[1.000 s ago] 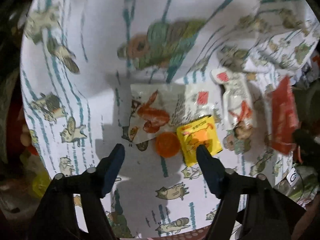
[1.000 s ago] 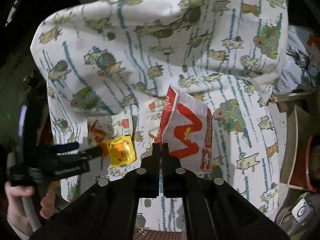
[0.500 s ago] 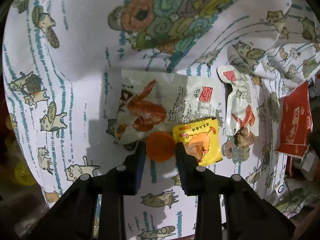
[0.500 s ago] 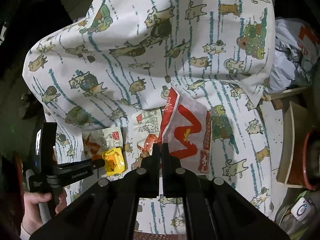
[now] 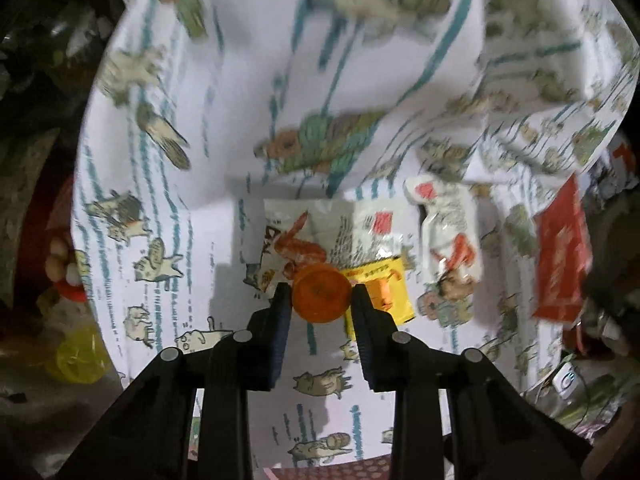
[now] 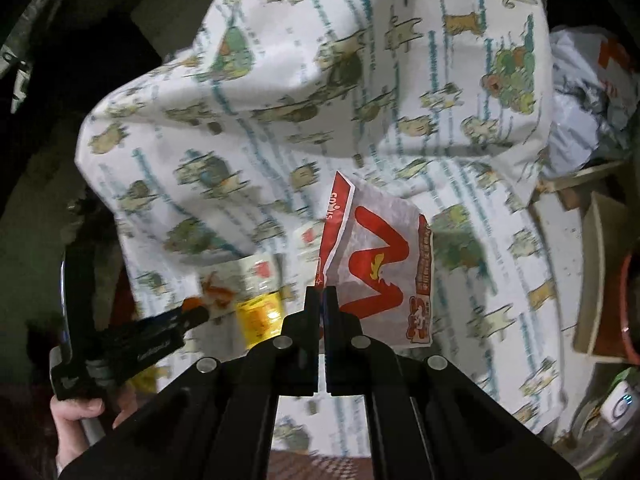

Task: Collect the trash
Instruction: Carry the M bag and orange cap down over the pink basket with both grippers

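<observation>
On the cat-print cloth [image 5: 192, 240]: one yellow sachet [image 5: 386, 292] and two white snack wrappers [image 5: 344, 228], [image 5: 450, 224] lay side by side.
Left hand-held gripper [image 5: 320, 298]: clamped on one orange bottle cap [image 5: 320, 298], in front of the wrappers.
Right hand-held gripper [image 6: 321, 294]: pinched together on one red-and-white paper bag [image 6: 380, 272], held over the cloth.
Gripper count: two.
</observation>
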Available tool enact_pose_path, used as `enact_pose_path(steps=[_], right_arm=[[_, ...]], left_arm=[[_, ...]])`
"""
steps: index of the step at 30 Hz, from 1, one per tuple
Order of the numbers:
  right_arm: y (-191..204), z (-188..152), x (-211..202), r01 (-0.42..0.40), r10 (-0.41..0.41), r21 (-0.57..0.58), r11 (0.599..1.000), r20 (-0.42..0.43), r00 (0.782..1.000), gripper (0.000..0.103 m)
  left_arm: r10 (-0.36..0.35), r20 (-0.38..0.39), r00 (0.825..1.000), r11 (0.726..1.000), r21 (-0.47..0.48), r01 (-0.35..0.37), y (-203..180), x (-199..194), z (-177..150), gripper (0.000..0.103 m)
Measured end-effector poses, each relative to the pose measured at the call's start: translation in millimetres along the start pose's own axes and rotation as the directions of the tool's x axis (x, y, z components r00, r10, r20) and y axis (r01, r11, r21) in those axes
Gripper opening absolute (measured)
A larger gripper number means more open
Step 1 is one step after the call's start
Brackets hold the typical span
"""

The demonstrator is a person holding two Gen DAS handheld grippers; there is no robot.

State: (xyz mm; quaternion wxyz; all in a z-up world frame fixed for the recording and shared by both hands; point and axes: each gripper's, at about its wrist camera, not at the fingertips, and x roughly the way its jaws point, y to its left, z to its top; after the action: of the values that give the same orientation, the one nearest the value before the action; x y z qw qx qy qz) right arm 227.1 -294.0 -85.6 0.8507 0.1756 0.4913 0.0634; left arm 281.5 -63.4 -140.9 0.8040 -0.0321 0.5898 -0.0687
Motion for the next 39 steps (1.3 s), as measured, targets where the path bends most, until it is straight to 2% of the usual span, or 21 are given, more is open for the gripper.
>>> enact_pose_path(steps=[4,8,13,16,20,26,34,37,39], right_arm=[[8.4,-10.8,-9.4,-0.058,0.058,0.0,0.998,-0.001,0.998,0.002],[15.8,-23.3,-16.8,-0.089,0.089,0.0,0.996,-0.015,0.996,0.002],[34.3,-40.4,-32.7,-0.15,0.15,-0.006,0.989,0.004,0.989,0.002],[44.0,-55.4,-49.1,-0.162,0.163,-0.034,0.986,0.035,0.986,0.003],[50.9,-84.0,-65.2,-0.114,0.12,-0.088,0.99,0.06,0.991,0.003],[52.9,-122.6,-73.6,-0.137,0.14,-0.116,0.984,0.017,0.99,0.002],[58.2,-157.4,-55.8,-0.154,0.145,-0.122,0.981,-0.078,0.986,0.002],[60.0,-161.6,-50.7,-0.19,0.18,-0.093,0.977,-0.109,0.978,0.002],[58.6,-168.8,-44.2,-0.234,0.225,-0.042,0.971,-0.153,0.962,0.002]], left_arm=[[-0.019,0.075,0.997,1.0,0.007,0.018,-5.7,-32.0,-6.3,0.029],[0.029,0.165,0.986,0.999,0.04,-0.036,-16.0,-63.9,-23.2,0.029],[0.032,0.2,0.979,0.999,0.032,-0.039,-9.2,-87.5,-54.5,0.029],[0.035,0.194,0.98,0.999,0.001,-0.036,2.4,-93.4,-80.0,0.029],[0.029,0.178,0.984,0.999,-0.029,-0.025,15.6,-98.4,-111.6,0.029],[0.05,0.174,0.983,0.999,-0.016,-0.048,27.4,-106.7,-140.8,0.029],[0.033,0.189,0.981,0.998,-0.054,-0.023,56.6,-119.9,-145.6,0.029],[0.036,0.18,0.983,0.999,-0.046,-0.028,59.9,-119.5,-151.0,0.029],[0.048,0.17,0.984,0.997,-0.063,-0.038,64.3,-115.7,-158.2,0.029]])
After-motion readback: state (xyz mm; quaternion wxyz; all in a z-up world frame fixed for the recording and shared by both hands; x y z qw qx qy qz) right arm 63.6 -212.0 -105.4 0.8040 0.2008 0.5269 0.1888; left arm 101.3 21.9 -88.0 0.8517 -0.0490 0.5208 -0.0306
